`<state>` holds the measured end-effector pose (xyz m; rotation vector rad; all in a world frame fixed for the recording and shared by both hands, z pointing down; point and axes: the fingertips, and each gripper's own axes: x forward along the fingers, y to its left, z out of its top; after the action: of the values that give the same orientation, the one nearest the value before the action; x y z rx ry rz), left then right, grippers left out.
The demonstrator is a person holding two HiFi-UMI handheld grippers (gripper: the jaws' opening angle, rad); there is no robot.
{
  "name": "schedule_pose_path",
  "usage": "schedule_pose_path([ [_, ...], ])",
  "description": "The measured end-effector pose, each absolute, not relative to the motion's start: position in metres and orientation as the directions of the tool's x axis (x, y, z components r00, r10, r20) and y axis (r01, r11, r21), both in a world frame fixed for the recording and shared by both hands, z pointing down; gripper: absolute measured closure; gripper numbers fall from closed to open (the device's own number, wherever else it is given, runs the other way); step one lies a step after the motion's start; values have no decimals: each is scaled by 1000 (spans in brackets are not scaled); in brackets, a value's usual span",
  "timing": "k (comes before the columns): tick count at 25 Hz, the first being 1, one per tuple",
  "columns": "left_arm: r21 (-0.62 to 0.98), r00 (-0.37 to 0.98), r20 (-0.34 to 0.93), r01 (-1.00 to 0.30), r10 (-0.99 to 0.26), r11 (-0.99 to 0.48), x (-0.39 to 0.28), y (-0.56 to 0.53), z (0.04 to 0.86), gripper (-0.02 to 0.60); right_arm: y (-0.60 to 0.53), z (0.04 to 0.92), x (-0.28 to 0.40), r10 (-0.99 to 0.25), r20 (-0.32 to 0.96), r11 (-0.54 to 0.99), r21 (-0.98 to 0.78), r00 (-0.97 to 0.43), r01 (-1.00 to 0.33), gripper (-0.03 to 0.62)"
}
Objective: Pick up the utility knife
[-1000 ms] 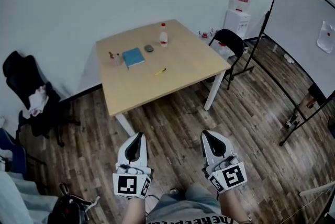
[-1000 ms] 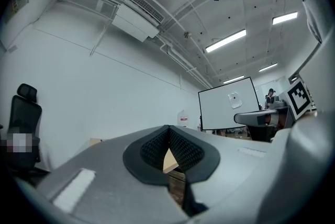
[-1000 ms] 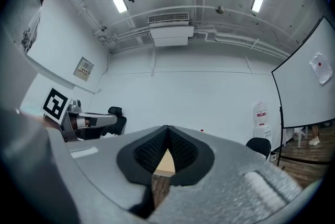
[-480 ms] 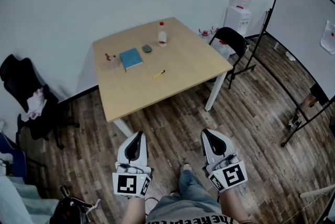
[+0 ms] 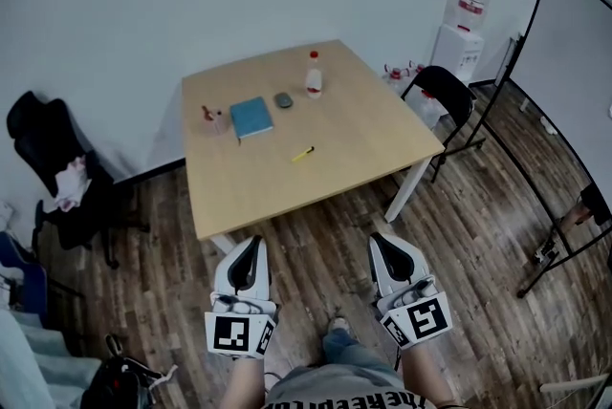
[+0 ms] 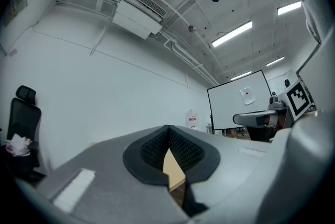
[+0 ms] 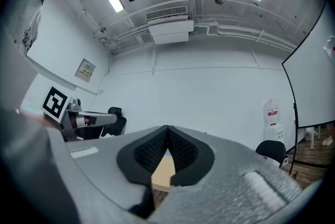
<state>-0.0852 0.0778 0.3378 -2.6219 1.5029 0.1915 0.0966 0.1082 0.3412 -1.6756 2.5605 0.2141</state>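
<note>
Both tools closed and empty: left tool (image 5: 251, 247) and right tool (image 5: 383, 243) have pads pressed together w/ nothing between, held side by side low over the wood floor (image 5: 316, 240), pointing toward the desk (image 5: 363, 144). Utility knife (image 5: 303, 154) = slim yellow item lying flat near the desk's middle, on its own, well apart from both tools, so no contact yet. Risks, my read: jaws need opening before the reach, else they'll just shove the knife. It's thin and flat on a smooth top, so a shallow pinch could skid or spin it. Blade in or out is too small to tell, so go for the body. Blue book (image 5: 251, 118) and small grey obj (image 5: 283, 99) sit beyond the knife, near but apart; an overshoot could bump them. Containers: bottle w/ red cap (image 5: 314, 75) upright near the far edge, contents can't tell; small clear cup (image 5: 212, 118) left of the book, something red in it, can't ID. Water dispenser (image 5: 457, 46) w/ jug on top stands by the wall past the desk.
</note>
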Motion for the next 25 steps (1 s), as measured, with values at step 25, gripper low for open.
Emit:
schedule_pose_path([
  [25, -48, 392, -169, -920, -905, -389, -37, 2, 337, 577, 4, 347, 135, -832, -143, 535, 54, -537, -843, 599],
])
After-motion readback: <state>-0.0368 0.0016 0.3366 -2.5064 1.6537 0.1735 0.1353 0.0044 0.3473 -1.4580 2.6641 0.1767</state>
